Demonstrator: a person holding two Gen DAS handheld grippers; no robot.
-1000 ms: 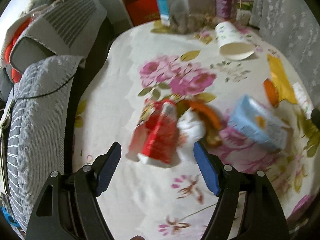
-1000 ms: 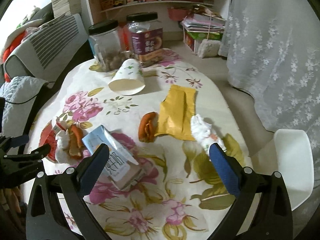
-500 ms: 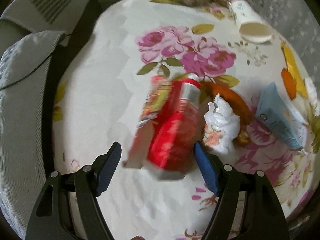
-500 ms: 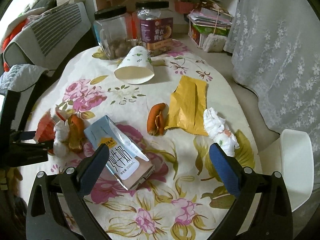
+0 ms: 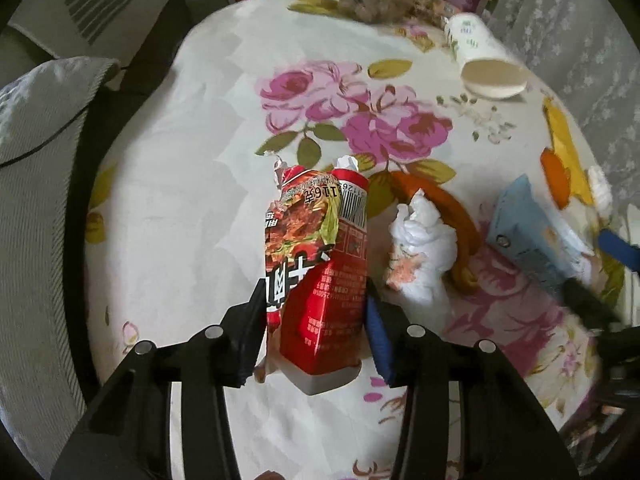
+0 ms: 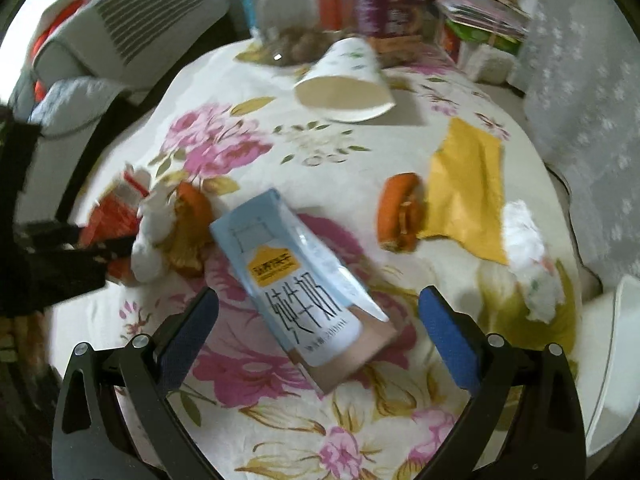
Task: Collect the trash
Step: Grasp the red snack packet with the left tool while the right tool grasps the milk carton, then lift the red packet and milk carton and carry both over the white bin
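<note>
Red wrapper (image 5: 320, 280) between closing left gripper (image 5: 316, 332) jaws, pads touching its sides; milk carton (image 6: 304, 280) between wide right gripper (image 6: 320, 320) jaws, untouched

Lighting: we found soft, even daylight on the worktop (image 5: 168, 208), with faint shadows and no glare. Left wrist view: mostly sharp. Right wrist view: motion blur throughout, heaviest on the far jars (image 6: 376, 4). Both showed fisheye bending and dark corners.
</note>
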